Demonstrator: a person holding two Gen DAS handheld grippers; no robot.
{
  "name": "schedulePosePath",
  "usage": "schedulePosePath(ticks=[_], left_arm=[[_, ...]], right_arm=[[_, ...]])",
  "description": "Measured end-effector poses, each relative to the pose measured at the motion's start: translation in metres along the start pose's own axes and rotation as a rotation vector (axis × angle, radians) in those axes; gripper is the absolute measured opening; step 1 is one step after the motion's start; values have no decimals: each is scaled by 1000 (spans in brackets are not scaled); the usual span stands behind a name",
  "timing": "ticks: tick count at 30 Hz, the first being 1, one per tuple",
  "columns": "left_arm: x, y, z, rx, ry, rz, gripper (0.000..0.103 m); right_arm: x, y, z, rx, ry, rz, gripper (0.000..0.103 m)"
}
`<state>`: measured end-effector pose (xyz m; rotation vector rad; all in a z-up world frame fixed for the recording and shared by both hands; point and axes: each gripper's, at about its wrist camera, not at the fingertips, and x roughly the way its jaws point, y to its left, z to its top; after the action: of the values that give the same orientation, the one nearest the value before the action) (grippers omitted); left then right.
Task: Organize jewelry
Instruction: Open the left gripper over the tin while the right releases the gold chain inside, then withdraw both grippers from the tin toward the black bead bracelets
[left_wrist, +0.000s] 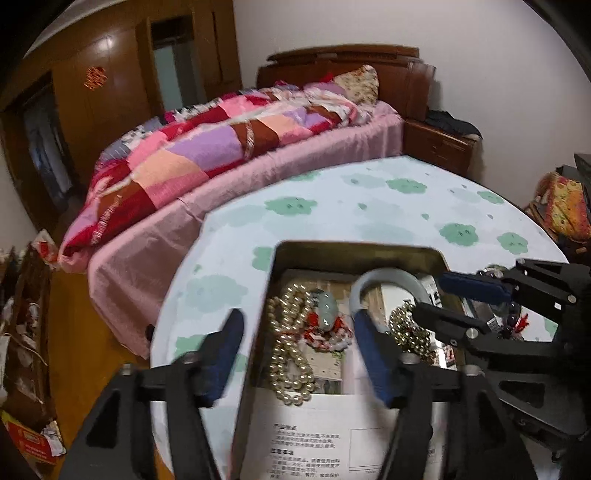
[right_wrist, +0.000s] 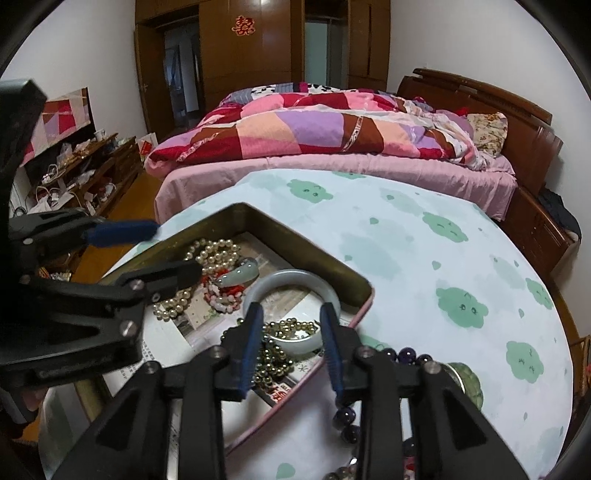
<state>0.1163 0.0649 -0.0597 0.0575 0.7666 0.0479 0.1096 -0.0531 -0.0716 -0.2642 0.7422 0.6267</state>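
Note:
An open metal tin (left_wrist: 354, 250) (right_wrist: 295, 236) on the table holds a pearl strand (left_wrist: 291, 354) (right_wrist: 214, 251), a jade pendant (left_wrist: 327, 304) (right_wrist: 240, 275), a red and pink bead string (left_wrist: 332, 334), gold beads (left_wrist: 410, 330) (right_wrist: 291, 326) and a pale jade bangle (left_wrist: 388, 277) (right_wrist: 291, 277). My left gripper (left_wrist: 299, 354) (right_wrist: 177, 247) stands wide open over the pearls, its right finger beside the bangle's left end. My right gripper (right_wrist: 291, 347) (left_wrist: 454, 302) is partly open above the bangle's near side, with nothing pinched.
Purple beads (right_wrist: 402, 356) (left_wrist: 513, 314) and a green round object (right_wrist: 467, 376) lie on the cloud-print tablecloth (right_wrist: 443, 258) right of the tin. A printed sheet (left_wrist: 306, 439) lies at the tin's near end. A bed with a patchwork quilt (left_wrist: 221, 147) stands behind the table.

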Motion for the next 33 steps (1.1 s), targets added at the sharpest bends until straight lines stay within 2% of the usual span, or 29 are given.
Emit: schedulePosePath(ticks=[2,6,10,17,21,24,28,33], left_arm=[[-3,1,1,-7,-12,4,67],[-6,5,-1,-15,-20,50,67],[-7,8,-6,-46,-18,108,67],[4,9,-15,-61,1,131,67],[13,15,-18,-65,20,155,67],[14,19,-16,-68,5,158,67],[24,22,-11,-52,12,182,67],[30,28,-3,-33,3,193,67]], right_arm=[[-1,0,-1,6,1,4,35],[-6,0,-1,9,-10,13,45],[-15,-4,-6,24,-20,12,46],[-40,-33,-27,75,-36,-32,56],[-53,-64,-44,147,-31,-105,56],[-55,-92,-57,210,-8,-173,56],[-52,-116,-67,273,15,-196,56],[-48,-122,-73,292,28,-199,55]])
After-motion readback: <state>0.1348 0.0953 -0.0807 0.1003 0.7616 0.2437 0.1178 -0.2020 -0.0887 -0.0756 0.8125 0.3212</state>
